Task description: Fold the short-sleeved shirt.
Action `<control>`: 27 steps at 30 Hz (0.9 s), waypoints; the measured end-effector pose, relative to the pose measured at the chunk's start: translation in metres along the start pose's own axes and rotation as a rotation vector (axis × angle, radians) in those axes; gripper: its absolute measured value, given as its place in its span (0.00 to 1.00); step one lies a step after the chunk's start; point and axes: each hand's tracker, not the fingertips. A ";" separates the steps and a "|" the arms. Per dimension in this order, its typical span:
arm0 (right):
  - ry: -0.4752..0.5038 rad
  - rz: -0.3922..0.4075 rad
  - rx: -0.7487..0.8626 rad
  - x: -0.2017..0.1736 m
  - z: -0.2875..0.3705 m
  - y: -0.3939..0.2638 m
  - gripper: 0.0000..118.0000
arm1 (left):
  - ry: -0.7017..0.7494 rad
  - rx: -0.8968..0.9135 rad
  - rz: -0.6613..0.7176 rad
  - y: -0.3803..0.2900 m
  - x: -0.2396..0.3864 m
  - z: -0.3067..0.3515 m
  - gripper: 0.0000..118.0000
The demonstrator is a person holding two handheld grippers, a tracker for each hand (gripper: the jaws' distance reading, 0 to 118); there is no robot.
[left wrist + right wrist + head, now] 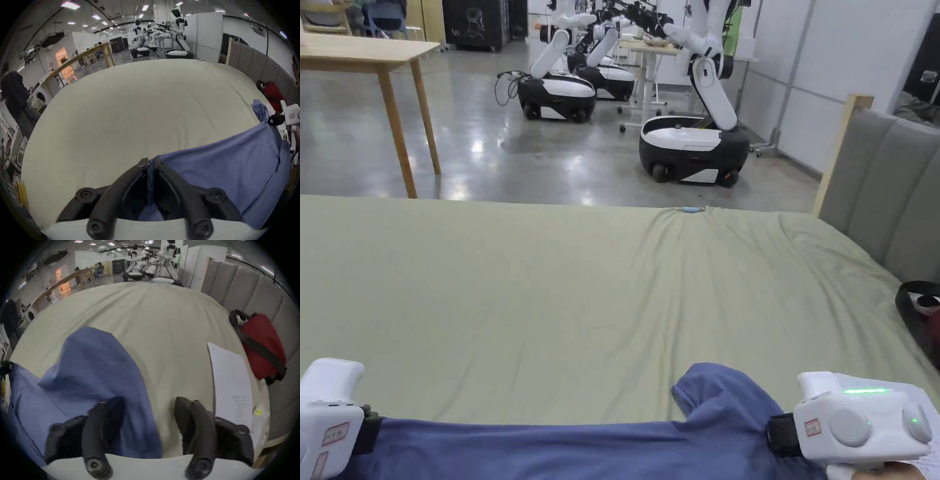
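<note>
My left gripper [151, 162] has its 2 jaws pressed together on a bunched edge of the blue short-sleeved shirt [219, 170], which lies along the near edge of the bed's green sheet [581, 300], stretched between my 2 hands. My right gripper [149, 404] stands spread: 1 jaw lies on the shirt by the sleeve [90, 356], the other over bare sheet, so it pinches nothing.

I judge the main risk to be pulling with the left alone: with the right end loose, the cloth would drag and bunch instead of staying taut, spoiling the fold line. The sleeve is already humped up and could tuck under crookedly. The right jaws might also nip the sheet along with the shirt.

A white paper [230, 378] beside a red bag [263, 347] carries print too small to read, as do the stickers on both gripper housings.
</note>
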 end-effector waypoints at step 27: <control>0.163 0.084 0.313 -0.011 0.236 -0.249 0.01 | -0.069 0.056 0.095 -0.217 -0.015 0.215 0.04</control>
